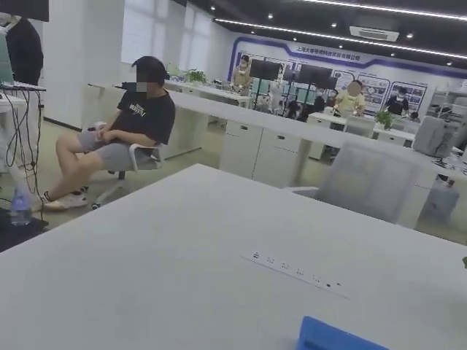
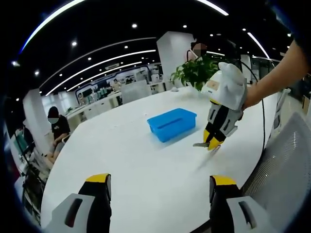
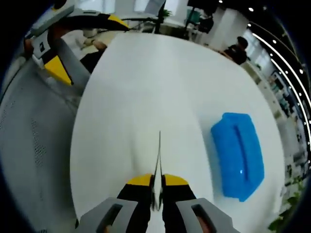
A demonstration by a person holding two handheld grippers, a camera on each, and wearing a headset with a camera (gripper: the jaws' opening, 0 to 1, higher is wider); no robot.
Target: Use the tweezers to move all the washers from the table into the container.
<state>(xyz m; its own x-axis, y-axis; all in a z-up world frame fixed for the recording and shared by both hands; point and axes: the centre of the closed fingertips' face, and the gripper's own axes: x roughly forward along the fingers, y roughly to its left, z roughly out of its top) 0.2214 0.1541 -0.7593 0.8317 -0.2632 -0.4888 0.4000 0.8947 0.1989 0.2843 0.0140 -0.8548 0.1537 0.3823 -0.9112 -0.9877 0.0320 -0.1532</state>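
Clamped in R gripper (image 3: pixel 156 183): thin silver metal tweezers (image 3: pixel 159 150), black-and-yellow fingers (image 3: pixel 141 182) pressed together on the handle end at lower centre of frame, tips pointing fwd over smooth white desk (image 3: pixel 146 82). Prob held low and level so the fine points can nip flat parts off the surface. Blue rectangular plastic container (image 3: pixel 238 155) at right of frame, near the tweezers, open top up, close enough for short drops. L gripper (image 2: pixel 158 191) at bottom of its own view, fingers wide apart w/ nothing btwn, well apart from container; looks parked out of the way, no job yet. No telling where washers lie: too small/blurred on the pale matt desk. Container smooth, slightly shiny, rounded corners w/ sunken inner tray; tweezers narrowing to a needle-like point; grey mesh chair back (image 2: pixel 282 160) at lower right of L gripper view
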